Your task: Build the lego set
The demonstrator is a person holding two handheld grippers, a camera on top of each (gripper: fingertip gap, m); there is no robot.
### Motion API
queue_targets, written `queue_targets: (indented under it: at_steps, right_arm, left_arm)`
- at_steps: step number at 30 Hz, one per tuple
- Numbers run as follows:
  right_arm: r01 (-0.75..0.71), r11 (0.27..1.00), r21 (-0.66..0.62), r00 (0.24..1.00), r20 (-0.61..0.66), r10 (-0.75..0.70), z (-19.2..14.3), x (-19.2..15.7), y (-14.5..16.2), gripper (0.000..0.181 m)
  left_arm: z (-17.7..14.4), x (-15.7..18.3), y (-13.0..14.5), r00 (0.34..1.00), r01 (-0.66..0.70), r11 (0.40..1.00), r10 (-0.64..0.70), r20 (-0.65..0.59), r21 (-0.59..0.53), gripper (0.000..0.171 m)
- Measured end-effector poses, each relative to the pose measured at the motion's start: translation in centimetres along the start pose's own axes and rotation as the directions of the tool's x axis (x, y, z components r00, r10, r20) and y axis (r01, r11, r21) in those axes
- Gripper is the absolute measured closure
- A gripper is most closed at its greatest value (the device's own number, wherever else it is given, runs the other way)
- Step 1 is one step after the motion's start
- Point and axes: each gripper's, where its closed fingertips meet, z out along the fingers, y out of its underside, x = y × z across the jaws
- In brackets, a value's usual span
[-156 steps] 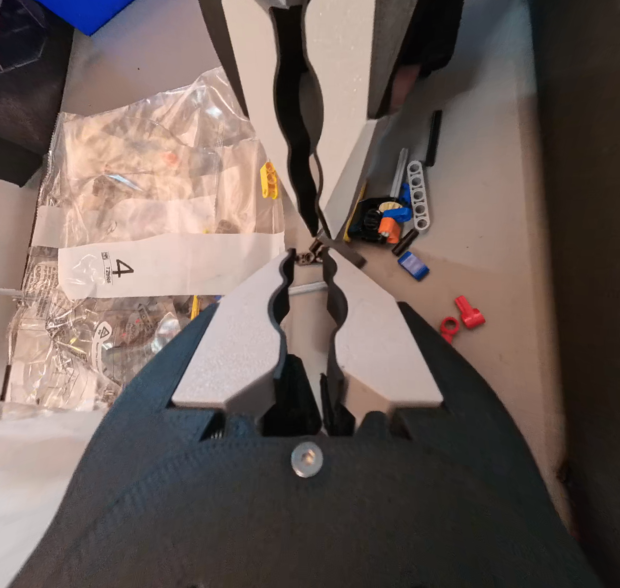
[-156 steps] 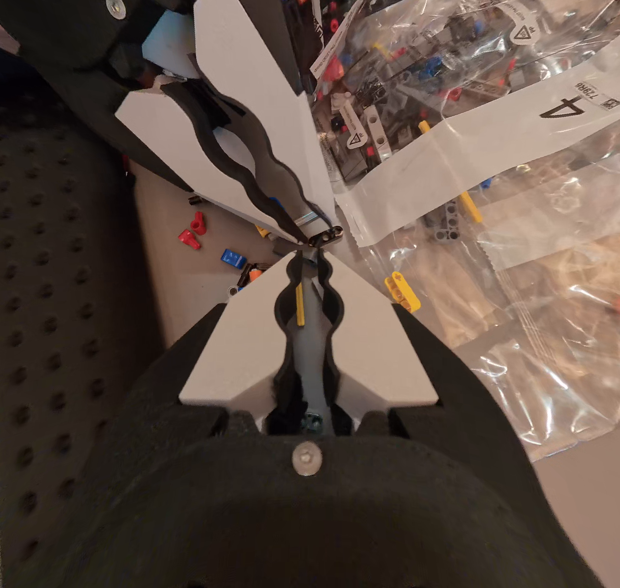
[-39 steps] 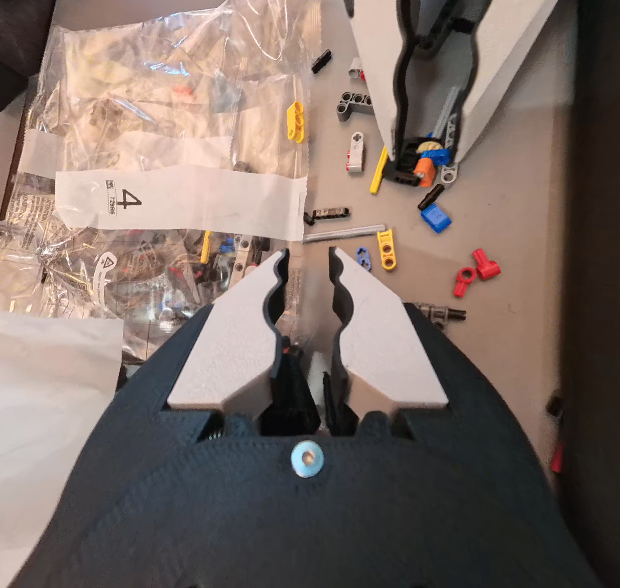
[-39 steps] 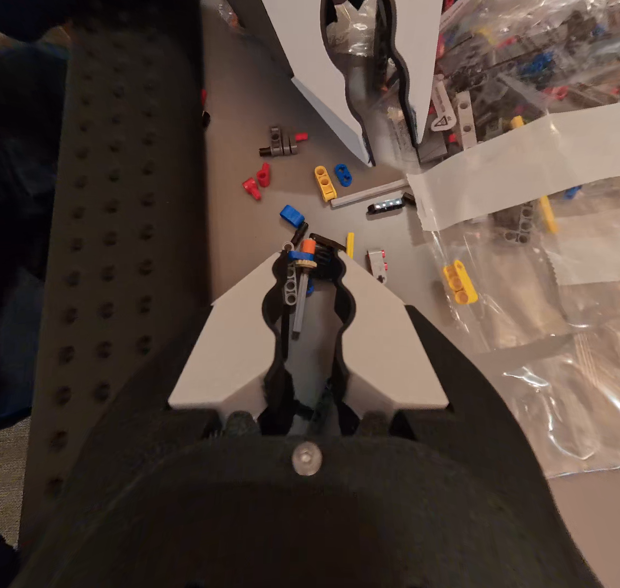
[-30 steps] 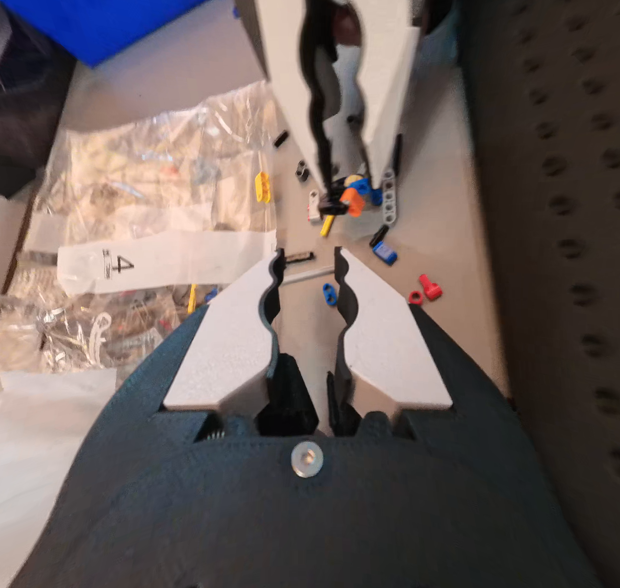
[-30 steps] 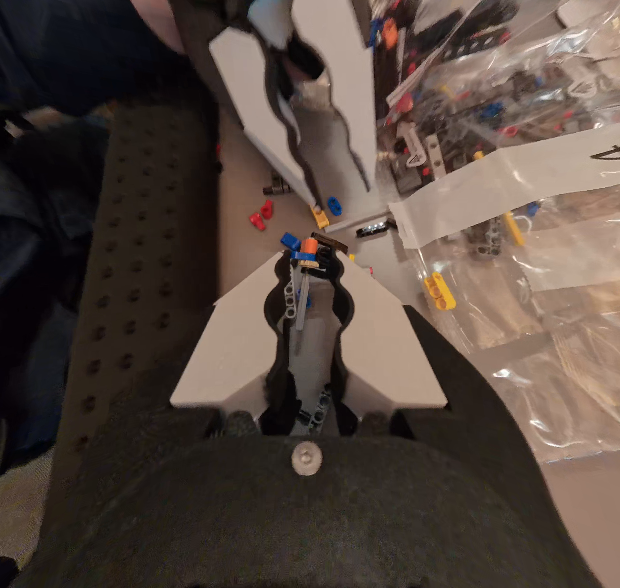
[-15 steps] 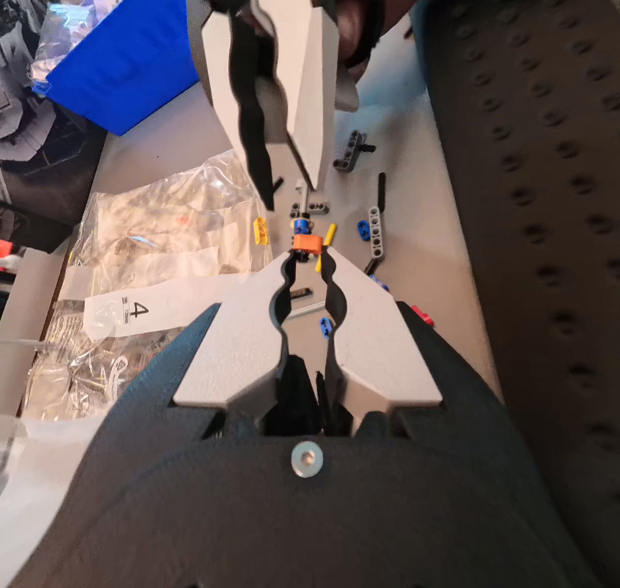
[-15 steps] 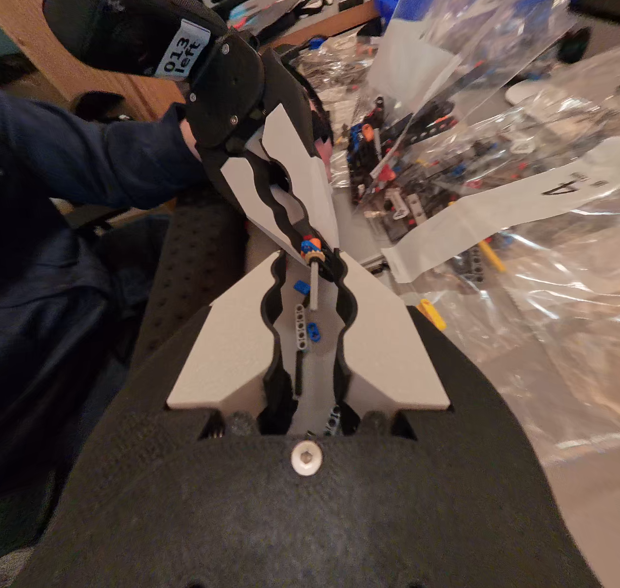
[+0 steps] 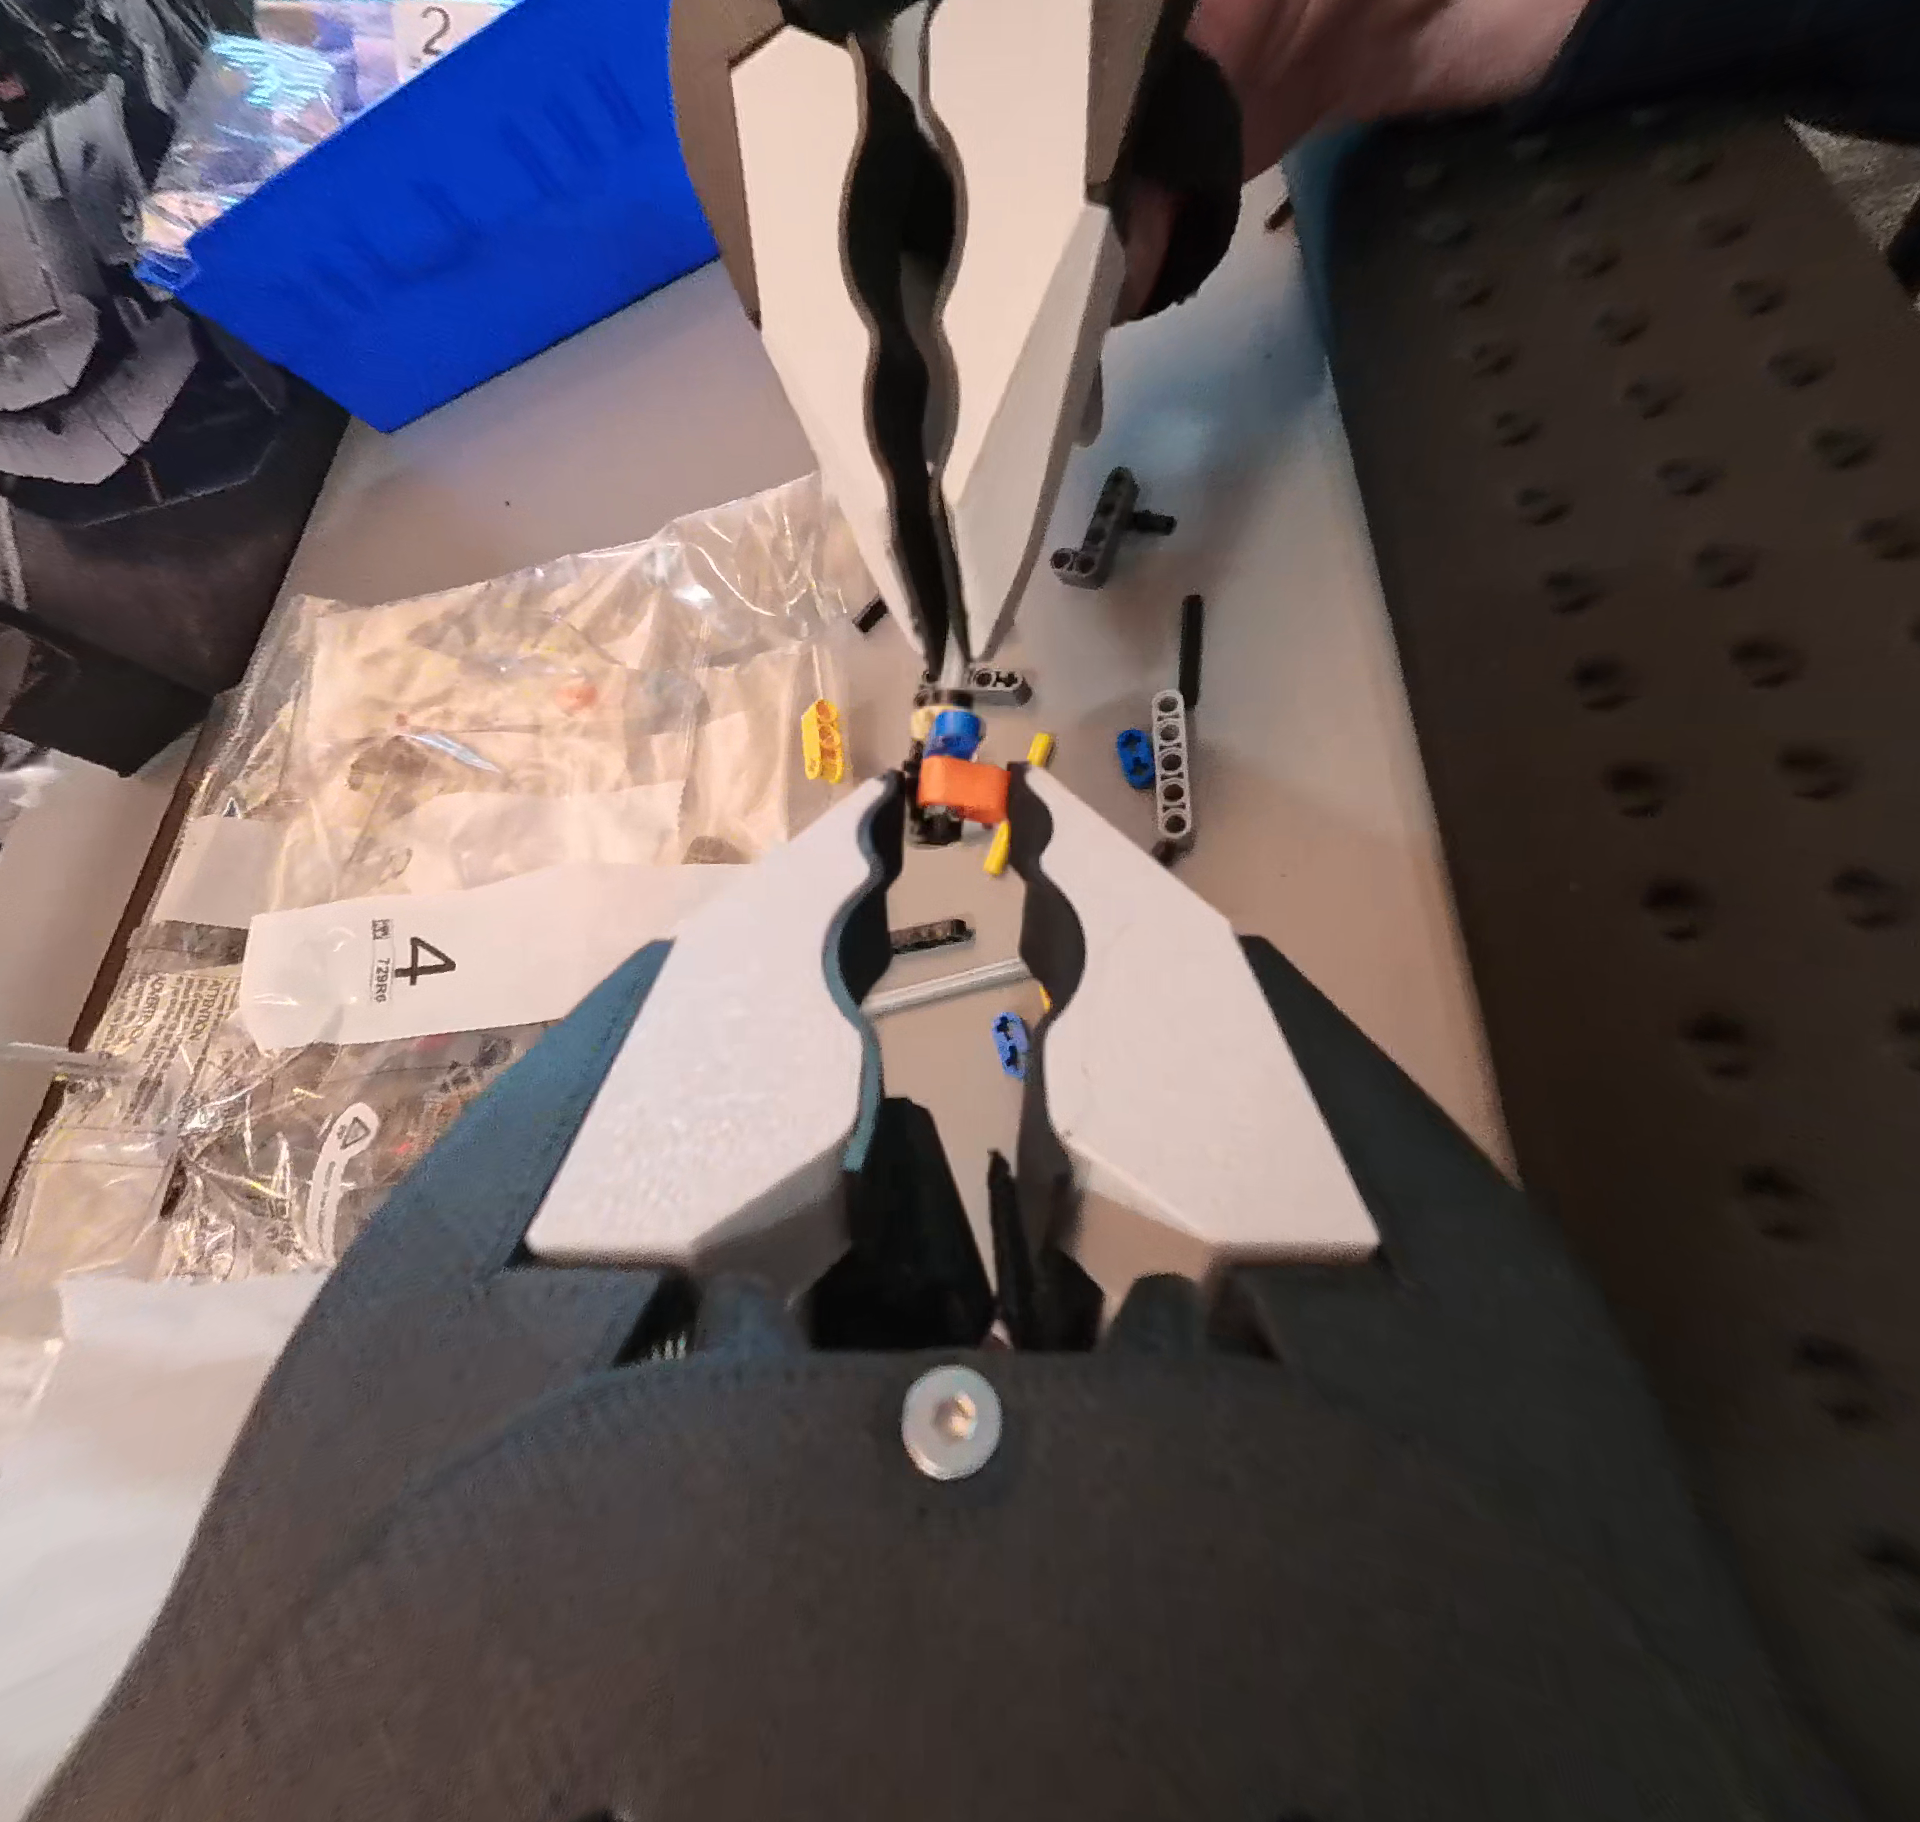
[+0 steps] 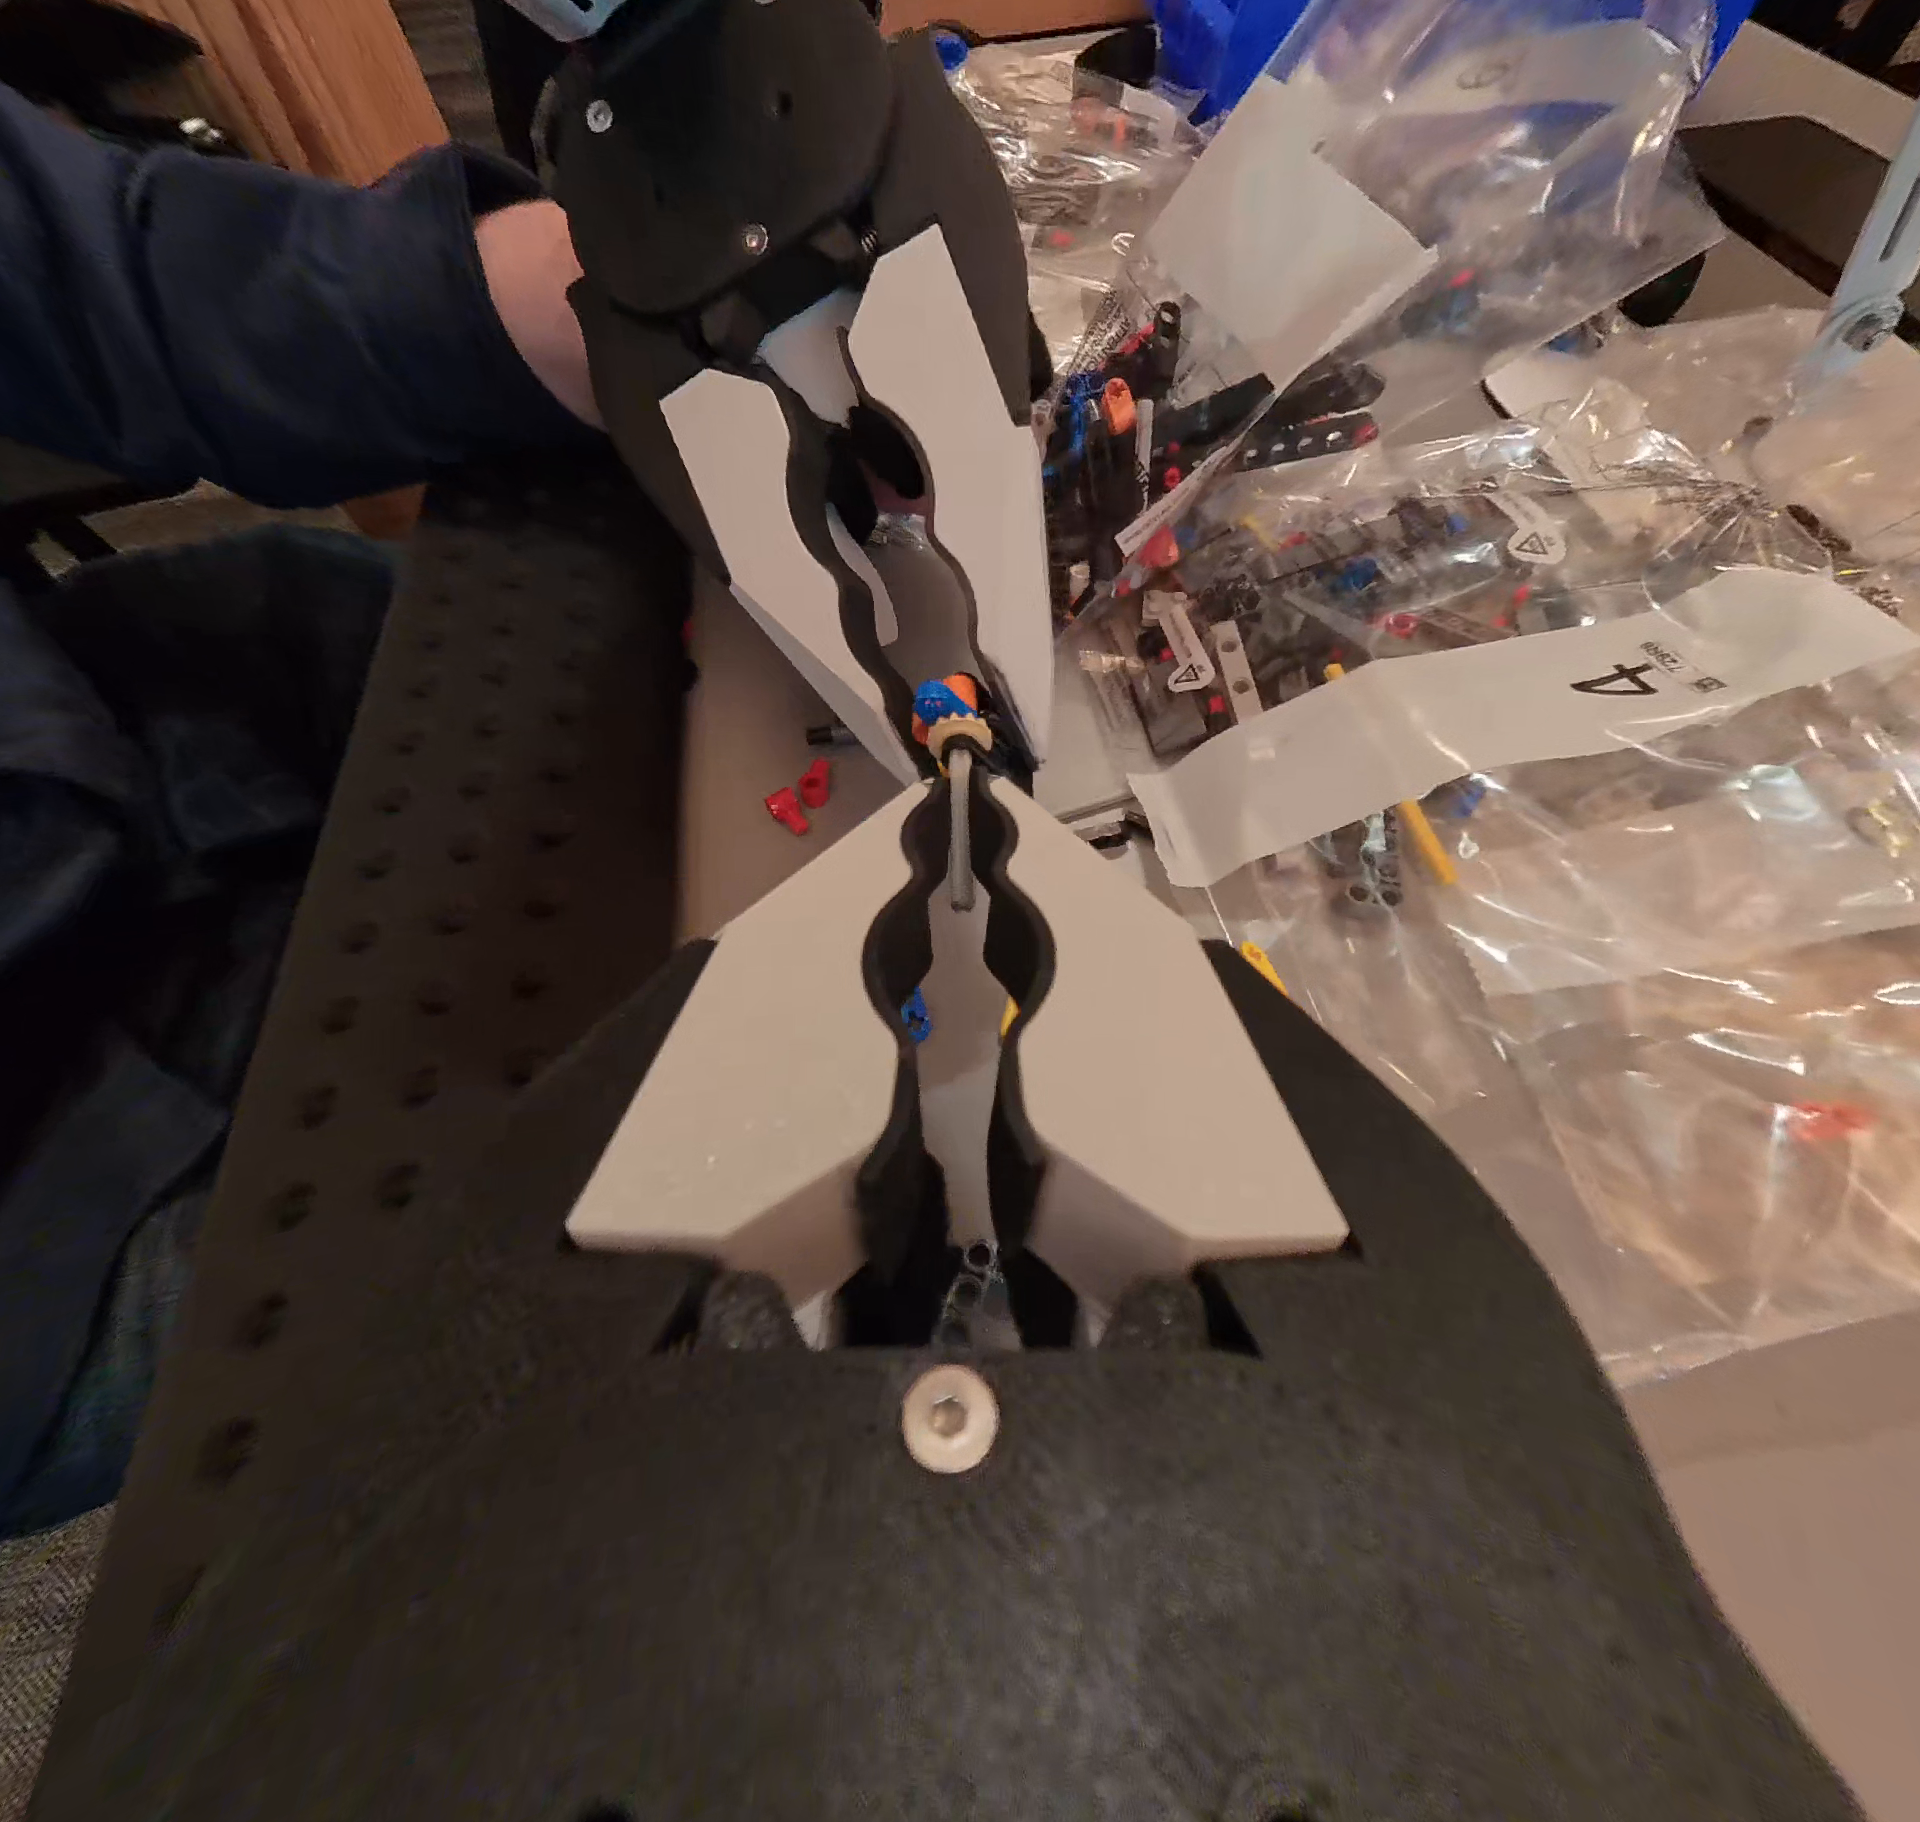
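Note:
A small lego assembly point(image 9: 958, 754), with an orange piece, a blue piece and a black gear on a grey axle point(image 10: 961, 842), is held in the air between both grippers. My left gripper point(image 9: 958, 790) is shut on the orange end. My right gripper point(image 10: 961, 785) is shut on the axle, which runs back between its fingers. In the left wrist view the right gripper point(image 9: 945, 655) comes down from above onto the far end. In the right wrist view the left gripper point(image 10: 966, 733) reaches in from the top, held by a hand in a dark sleeve.
Loose pieces lie on the grey table: a grey beam point(image 9: 1169, 764), a yellow connector point(image 9: 826, 738), a black beam point(image 9: 930, 934), a dark bent beam point(image 9: 1101, 531), red pieces point(image 10: 798, 796). Clear parts bags point(image 9: 416, 837) lie left, a blue bin point(image 9: 447, 214) behind, a black perforated surface point(image 9: 1662, 733) right. The grippers are tip to tip, or close to it. The yellow connector point(image 9: 826, 738) sits 7 cm or so from the ends of my left fingers.
The right gripper took the assembly off the table and raised it. The left gripper came up to it and closed on its orange end. Both now sit higher above the table.

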Motion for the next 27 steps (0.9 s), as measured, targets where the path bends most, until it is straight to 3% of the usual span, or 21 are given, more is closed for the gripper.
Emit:
queue_targets:
  at_steps: [13, 16, 17, 18, 20, 23, 25, 27]
  right_arm:
    - [0.103, 0.995, 0.000, 0.995, -0.018, -0.103, -0.7, -0.7, -0.6, 0.180]
    - [0.104, 0.994, -0.018, 0.994, -0.031, -0.105, -1.0, -0.4, -0.2, 0.181]
    - [0.097, 0.994, -0.043, 0.992, -0.075, -0.100, -1.9, 0.5, 0.5, 0.181]
    - [0.066, 0.998, -0.006, 0.994, -0.084, -0.066, -3.1, 1.0, 0.5, 0.181]
    - [0.061, 0.995, 0.075, 0.997, -0.045, -0.058, -3.8, 0.4, -0.9, 0.181]
    - [0.076, 0.996, 0.035, 0.996, -0.051, -0.074, -1.8, 0.4, -0.7, 0.181]
    - [0.118, 0.991, 0.062, 0.985, -0.131, -0.109, -2.2, 1.0, -1.2, 0.181]
    - [0.156, 0.986, 0.053, 0.974, -0.174, -0.144, -1.9, 1.0, -1.6, 0.165]
  left_arm:
    - [-1.7, 0.2, -1.1, 0.999, -0.025, 0.998, 0.026, -0.019, 0.053, 0.162]
    - [-2.1, -0.1, -0.6, 1.000, -0.018, 0.999, 0.018, -0.013, 0.038, 0.162]
    - [-3.1, -1.6, 0.4, 0.999, 0.010, 1.000, -0.011, 0.041, 0.019, 0.163]
    - [-4.6, -3.0, 0.5, 0.995, 0.068, 0.995, -0.073, 0.069, 0.074, 0.163]
    - [-6.8, -3.6, -2.5, 0.988, 0.135, 0.956, -0.148, 0.033, 0.260, 0.164]
    - [-3.8, -1.7, -1.3, 0.997, 0.069, 0.990, -0.070, 0.009, 0.119, 0.162]
    - [-3.4, -1.5, -0.9, 0.995, 0.099, 0.989, -0.097, -0.027, 0.113, 0.162]
    - [-3.1, -1.7, -0.2, 0.996, 0.085, 0.994, -0.085, -0.002, 0.073, 0.162]
